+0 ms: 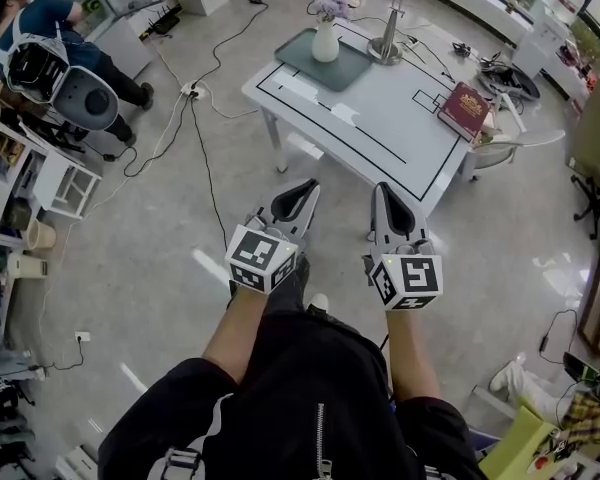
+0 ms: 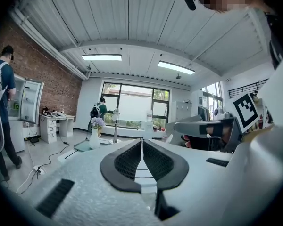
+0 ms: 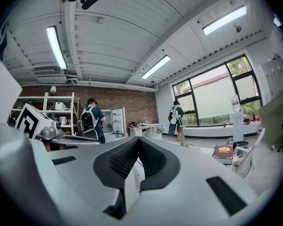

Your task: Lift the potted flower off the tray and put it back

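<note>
The potted flower [image 1: 326, 30], a white vase with pale purple blooms, stands upright on the grey-green tray [image 1: 348, 69] at the far corner of the white table [image 1: 380, 118]. Both grippers hover over the floor short of the table's near edge, well away from the pot. My left gripper [image 1: 301, 196] is shut and holds nothing; my right gripper [image 1: 388, 204] is shut and holds nothing. In the left gripper view the flower [image 2: 95, 134] and tray [image 2: 83, 147] lie far ahead, left of the closed jaws [image 2: 142, 144]. The right gripper view shows touching jaws [image 3: 138, 141] and the distant flower [image 3: 160, 128].
A metal stand [image 1: 386, 38] is beside the tray and a red book [image 1: 465, 108] lies at the table's right end. Cables [image 1: 195, 118] trail over the floor on the left. A person with a backpack [image 1: 40, 43] stands at far left by shelves. A chair [image 1: 515, 140] sits right of the table.
</note>
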`<state>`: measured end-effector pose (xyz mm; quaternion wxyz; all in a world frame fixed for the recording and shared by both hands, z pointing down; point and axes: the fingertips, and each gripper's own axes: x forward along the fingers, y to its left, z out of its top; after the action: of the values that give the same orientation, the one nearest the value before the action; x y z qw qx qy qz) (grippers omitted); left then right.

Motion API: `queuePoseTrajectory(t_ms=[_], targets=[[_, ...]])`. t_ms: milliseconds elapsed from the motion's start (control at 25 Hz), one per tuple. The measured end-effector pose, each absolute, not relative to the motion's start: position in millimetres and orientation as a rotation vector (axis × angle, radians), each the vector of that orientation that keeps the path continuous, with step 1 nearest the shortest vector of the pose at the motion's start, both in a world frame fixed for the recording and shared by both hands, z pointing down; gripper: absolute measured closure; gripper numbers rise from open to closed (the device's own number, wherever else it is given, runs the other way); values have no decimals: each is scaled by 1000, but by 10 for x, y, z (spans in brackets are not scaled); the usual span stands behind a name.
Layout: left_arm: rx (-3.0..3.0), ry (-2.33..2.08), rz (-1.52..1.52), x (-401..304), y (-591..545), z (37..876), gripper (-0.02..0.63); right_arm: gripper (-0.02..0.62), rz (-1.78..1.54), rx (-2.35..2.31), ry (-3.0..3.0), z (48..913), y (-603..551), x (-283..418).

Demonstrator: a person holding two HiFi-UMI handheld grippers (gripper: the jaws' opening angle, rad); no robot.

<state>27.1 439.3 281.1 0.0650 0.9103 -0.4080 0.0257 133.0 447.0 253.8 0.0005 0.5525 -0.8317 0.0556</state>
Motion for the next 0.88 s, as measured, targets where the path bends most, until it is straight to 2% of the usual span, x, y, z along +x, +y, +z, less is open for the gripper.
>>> queuePoseTrajectory(t_ms=[440,880], targets=[[2766,-1187,54,322,3476,2921,589,588,138,1686,-2626,2637,3647,1210],[2745,-1113,58,84,1500,3139,589,588,226,1630,-2557,2894,1690,820]])
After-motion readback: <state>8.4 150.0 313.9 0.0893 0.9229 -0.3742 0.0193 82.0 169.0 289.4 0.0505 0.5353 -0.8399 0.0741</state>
